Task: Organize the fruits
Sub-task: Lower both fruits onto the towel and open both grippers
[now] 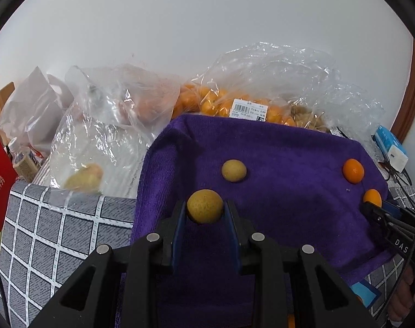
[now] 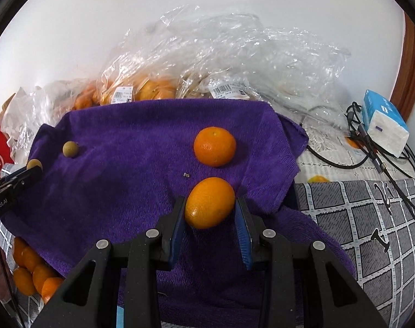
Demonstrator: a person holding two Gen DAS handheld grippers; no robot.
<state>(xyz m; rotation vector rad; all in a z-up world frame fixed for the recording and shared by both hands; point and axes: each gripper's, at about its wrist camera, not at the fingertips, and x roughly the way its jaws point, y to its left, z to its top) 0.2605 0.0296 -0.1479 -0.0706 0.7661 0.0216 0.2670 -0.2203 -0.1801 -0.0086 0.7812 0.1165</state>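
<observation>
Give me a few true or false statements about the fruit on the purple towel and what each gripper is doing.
1. The left gripper grips a yellowish-brown fruit. True.
2. The right gripper has clamped the oval orange fruit. False: a gap shows beside one of the jaws.
3. A round orange lies on the purple towel beyond that oval fruit. True.
4. The towel is green. False: it is purple.

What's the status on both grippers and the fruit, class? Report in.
Left gripper shut on yellow-brown fruit. Right gripper around oval orange fruit, left pad touching, right pad apart. Round orange just beyond on purple towel.
</observation>
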